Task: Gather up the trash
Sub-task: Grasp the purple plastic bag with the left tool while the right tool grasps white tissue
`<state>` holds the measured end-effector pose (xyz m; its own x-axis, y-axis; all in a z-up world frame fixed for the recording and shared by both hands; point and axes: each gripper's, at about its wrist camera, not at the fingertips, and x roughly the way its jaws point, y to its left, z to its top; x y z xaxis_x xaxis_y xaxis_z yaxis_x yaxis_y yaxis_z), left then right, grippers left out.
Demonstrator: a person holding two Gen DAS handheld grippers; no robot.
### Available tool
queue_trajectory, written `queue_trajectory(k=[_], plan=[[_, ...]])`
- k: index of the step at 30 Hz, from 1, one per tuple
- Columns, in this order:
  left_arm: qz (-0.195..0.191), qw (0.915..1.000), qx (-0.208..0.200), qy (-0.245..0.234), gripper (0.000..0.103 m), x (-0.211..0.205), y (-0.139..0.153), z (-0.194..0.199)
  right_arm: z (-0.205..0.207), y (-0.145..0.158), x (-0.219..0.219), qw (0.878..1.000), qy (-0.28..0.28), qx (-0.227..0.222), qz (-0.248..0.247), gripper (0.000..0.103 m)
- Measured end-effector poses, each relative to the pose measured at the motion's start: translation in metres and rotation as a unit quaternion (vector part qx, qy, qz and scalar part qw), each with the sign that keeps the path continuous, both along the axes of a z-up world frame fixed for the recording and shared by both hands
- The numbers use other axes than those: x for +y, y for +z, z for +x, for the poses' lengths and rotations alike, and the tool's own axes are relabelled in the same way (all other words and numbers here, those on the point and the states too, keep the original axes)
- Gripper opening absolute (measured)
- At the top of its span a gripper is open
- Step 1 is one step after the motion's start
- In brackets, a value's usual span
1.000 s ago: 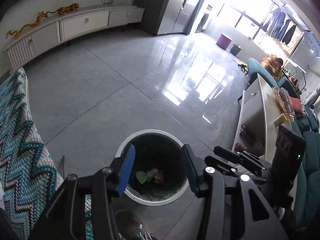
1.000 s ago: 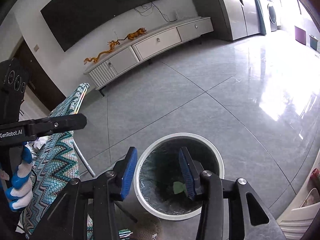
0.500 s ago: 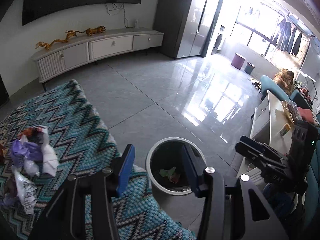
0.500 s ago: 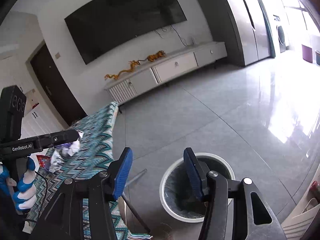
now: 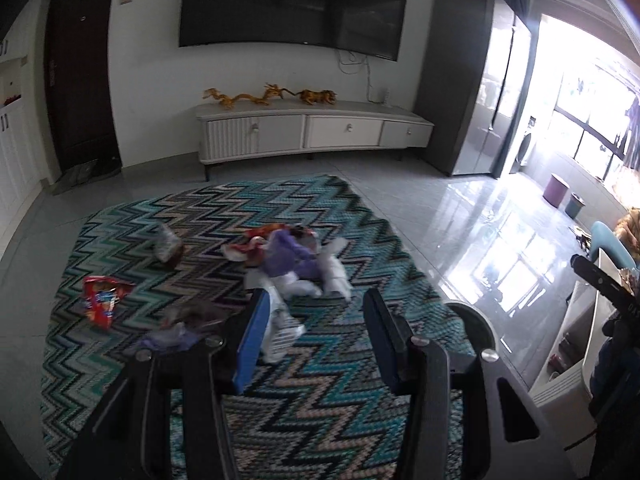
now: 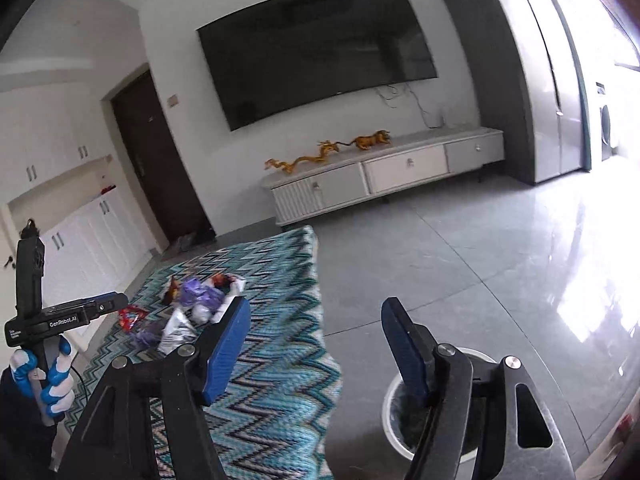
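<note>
Trash (image 5: 288, 264) is left scattered on the zigzag cloth (image 5: 328, 392), beside the bin (image 6: 394, 408) at the cloth's right edge. Nothing is held: the left gripper (image 5: 316, 340) is seen partly open and empty above the cloth, and the right gripper (image 6: 316, 348), whose jaws have just been opening, is wide and empty between cloth and bin. A return for another piece is judged to be in hand; next, one gripper must be lowered onto a wrapper and closed.

Floor (image 6: 460, 264): glossy tile. Cloth (image 5: 320, 392): rough woven zigzag. Wrappers (image 5: 288, 260): crinkled plastic. Bin (image 6: 394, 412): smooth white rim.
</note>
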<state>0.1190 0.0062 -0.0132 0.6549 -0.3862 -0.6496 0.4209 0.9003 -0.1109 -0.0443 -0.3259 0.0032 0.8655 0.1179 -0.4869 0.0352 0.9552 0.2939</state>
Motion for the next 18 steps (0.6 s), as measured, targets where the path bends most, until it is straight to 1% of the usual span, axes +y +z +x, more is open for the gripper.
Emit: queue_trajectory(k=[3,5,8,10,12,14,18], plan=[[0.008,0.9991,0.014,0.04,0.048,0.043,-0.016,0.008,0.019,0.001,0.027,0.999,0.031,0.005,-0.011,0.066],[0.024,0.997,0.023,0.069,0.056,0.066,-0.033,0.015,0.032,-0.003,0.042,0.999,0.047,0.012,-0.016,0.066],[0.03,0.9948,0.044,0.087,0.06,0.084,-0.054,0.025,0.058,-0.014,0.061,0.997,0.068,0.031,-0.021,0.066],[0.038,0.9933,0.058,0.093,0.062,0.087,-0.069,0.035,0.078,-0.024,0.072,0.996,0.08,0.045,-0.021,0.066],[0.045,0.9923,0.065,0.095,0.065,0.086,-0.081,0.048,0.104,-0.035,0.083,0.994,0.092,0.061,-0.023,0.066],[0.052,0.9908,0.073,0.101,0.066,0.083,-0.092,0.06,0.128,-0.045,0.094,0.992,0.103,0.075,-0.023,0.066],[0.047,0.9891,0.091,0.106,0.066,0.08,-0.109,0.083,0.178,-0.07,0.115,0.987,0.116,0.105,-0.028,0.066]])
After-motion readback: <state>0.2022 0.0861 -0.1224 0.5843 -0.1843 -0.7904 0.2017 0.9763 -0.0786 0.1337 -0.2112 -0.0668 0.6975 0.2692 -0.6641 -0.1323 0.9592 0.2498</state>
